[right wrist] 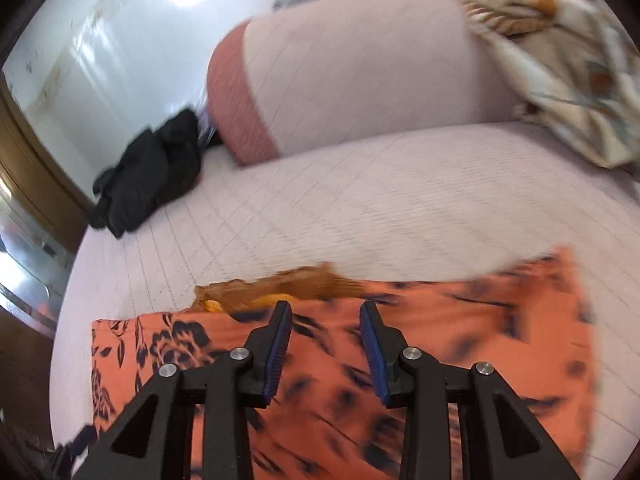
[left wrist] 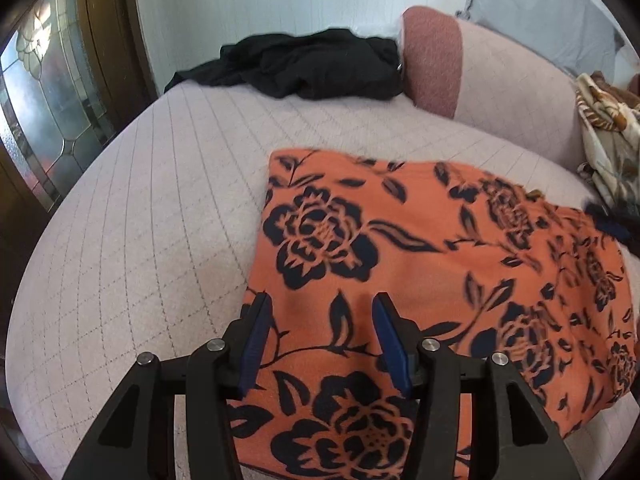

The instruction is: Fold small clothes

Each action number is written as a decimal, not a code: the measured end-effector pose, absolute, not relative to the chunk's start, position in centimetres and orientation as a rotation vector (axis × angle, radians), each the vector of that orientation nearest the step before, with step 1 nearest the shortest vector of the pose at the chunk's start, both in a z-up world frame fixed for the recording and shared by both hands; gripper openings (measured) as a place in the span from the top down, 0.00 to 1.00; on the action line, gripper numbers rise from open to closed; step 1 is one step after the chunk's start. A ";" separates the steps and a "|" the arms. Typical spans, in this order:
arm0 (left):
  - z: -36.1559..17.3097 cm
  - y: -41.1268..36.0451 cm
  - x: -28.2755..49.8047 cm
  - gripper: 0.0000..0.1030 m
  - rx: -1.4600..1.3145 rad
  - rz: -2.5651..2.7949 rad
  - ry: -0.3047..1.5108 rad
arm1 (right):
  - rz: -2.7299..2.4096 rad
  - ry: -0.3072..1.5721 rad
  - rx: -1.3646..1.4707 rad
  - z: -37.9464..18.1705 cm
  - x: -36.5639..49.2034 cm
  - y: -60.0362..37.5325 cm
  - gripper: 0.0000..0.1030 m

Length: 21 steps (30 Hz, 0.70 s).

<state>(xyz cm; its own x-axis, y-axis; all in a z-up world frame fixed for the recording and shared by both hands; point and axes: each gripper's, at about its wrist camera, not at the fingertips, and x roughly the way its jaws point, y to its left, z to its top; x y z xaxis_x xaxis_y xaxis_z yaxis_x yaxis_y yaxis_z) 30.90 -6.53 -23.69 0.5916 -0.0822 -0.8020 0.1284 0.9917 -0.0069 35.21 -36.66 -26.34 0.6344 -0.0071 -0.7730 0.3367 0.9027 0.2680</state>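
An orange garment with a dark floral print (left wrist: 400,240) lies flat on the pale quilted bed (left wrist: 140,220). My left gripper (left wrist: 322,298) hovers over its near left part, fingers apart, with only flat cloth showing between them. In the right wrist view the same orange garment (right wrist: 440,320) is blurred, and a mustard-brown strip (right wrist: 280,284) shows along its far edge. My right gripper (right wrist: 325,305) is over the cloth just short of that edge, jaws apart, nothing pinched between the blue pads (right wrist: 280,344).
A crumpled black garment (left wrist: 312,64) lies at the far side of the bed by the wall. A pink-ended bolster (left wrist: 436,60) and a patterned blanket (left wrist: 608,140) lie at the back right. A wooden door with stained glass (left wrist: 40,100) stands left.
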 end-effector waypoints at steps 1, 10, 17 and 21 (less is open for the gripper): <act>-23.6 -6.5 30.8 0.47 0.054 -0.116 0.930 | -0.227 0.865 0.402 -26.0 34.3 -37.5 0.63; -24.6 -4.2 31.9 0.36 -0.004 -0.026 0.991 | -0.445 0.993 0.442 -28.6 31.4 -43.8 0.63; -23.5 -3.1 31.5 0.36 -0.029 -0.033 0.987 | 0.030 0.973 0.334 -24.3 36.7 -29.1 0.60; -24.1 -2.4 31.7 0.36 -0.025 -0.054 1.020 | 0.215 1.103 0.296 -26.4 40.6 -20.9 0.62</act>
